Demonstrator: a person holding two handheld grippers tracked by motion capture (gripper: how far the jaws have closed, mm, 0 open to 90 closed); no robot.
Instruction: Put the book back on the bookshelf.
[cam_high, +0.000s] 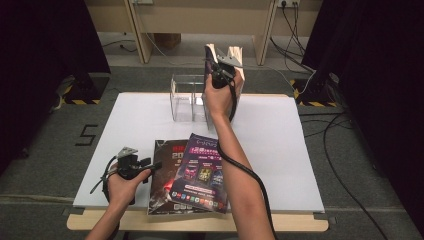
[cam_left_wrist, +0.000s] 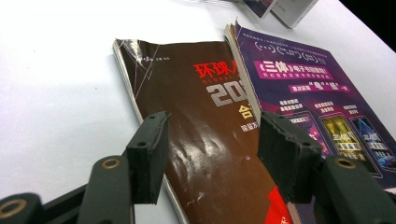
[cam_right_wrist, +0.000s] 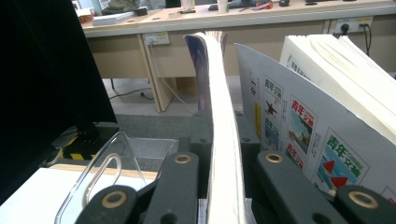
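Clear rack (cam_high: 182, 97), right claw (cam_right_wrist: 224, 186) clamping magazine (cam_right_wrist: 219, 116)

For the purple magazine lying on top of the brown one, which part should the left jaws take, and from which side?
Take the purple magazine by its raised left edge, coming in from the left over the brown magazine. That edge sits lifted above the brown cover, so probably one jaw could slide beneath it. The left gripper is open and already faces it.
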